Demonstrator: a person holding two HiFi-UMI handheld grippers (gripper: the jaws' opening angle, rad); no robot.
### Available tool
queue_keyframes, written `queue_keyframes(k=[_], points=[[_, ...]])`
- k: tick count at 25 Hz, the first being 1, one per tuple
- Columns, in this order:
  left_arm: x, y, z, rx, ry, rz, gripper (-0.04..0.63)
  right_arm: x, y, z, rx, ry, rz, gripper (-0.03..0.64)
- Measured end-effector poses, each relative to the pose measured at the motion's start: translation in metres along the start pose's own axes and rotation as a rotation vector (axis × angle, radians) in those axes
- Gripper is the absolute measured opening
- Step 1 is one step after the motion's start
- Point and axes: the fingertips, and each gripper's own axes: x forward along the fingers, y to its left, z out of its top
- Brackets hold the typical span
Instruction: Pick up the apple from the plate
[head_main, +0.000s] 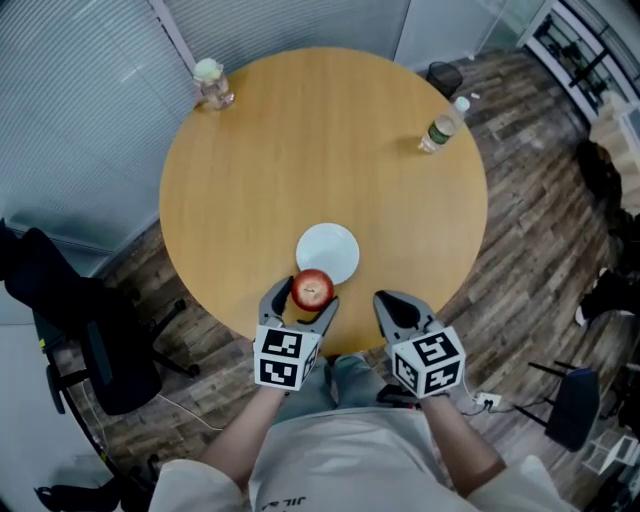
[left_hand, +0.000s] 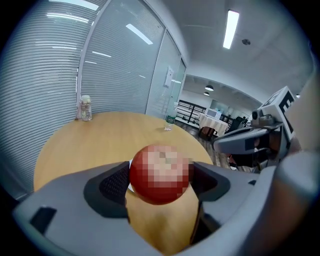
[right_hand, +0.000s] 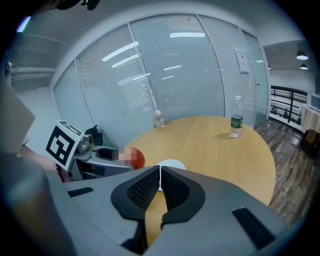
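A red apple (head_main: 313, 289) sits between the jaws of my left gripper (head_main: 302, 296), which is shut on it just off the near edge of the white plate (head_main: 328, 250). The left gripper view shows the apple (left_hand: 160, 173) pinched between both dark pads, above the wooden table. My right gripper (head_main: 397, 306) hovers to the right of the plate with its jaws closed together and nothing between them. In the right gripper view the plate (right_hand: 171, 164) lies just beyond the closed pads, and the apple (right_hand: 134, 157) shows at left.
The round wooden table (head_main: 320, 150) carries a small glass jar (head_main: 211, 82) at the far left and a water bottle (head_main: 441, 126) at the far right. A black office chair (head_main: 90, 335) stands to the left on the floor.
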Motion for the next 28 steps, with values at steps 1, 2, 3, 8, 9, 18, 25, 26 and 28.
queue_keyframes(k=[1,2,3,8,9,18,25,26,28], points=[[-0.006,-0.004,0.002,0.003,-0.008,-0.005,0.376,-0.004,0.001,0.001,-0.002,-0.005,-0.002,0.032],[-0.012,-0.008,0.005,0.007,-0.016,-0.01,0.376,-0.008,0.002,0.002,-0.004,-0.011,-0.006,0.032],[-0.018,-0.013,0.007,0.013,-0.025,-0.016,0.376,-0.012,0.003,0.003,-0.006,-0.018,-0.01,0.032],[-0.043,-0.029,0.015,0.038,-0.07,-0.027,0.376,-0.03,0.002,0.014,-0.006,-0.068,-0.032,0.032],[-0.048,-0.031,0.014,0.04,-0.073,-0.03,0.376,-0.033,0.003,0.015,-0.005,-0.077,-0.034,0.032],[-0.073,-0.056,0.014,0.034,-0.097,-0.058,0.376,-0.054,0.022,0.02,-0.02,-0.115,-0.008,0.032],[-0.086,-0.058,0.019,0.039,-0.115,-0.051,0.376,-0.055,0.037,0.018,-0.02,-0.123,0.045,0.031],[-0.087,-0.056,0.02,0.039,-0.115,-0.048,0.376,-0.054,0.04,0.018,-0.028,-0.119,0.054,0.031],[-0.087,-0.054,0.02,0.038,-0.114,-0.045,0.376,-0.054,0.041,0.02,-0.038,-0.12,0.065,0.031]])
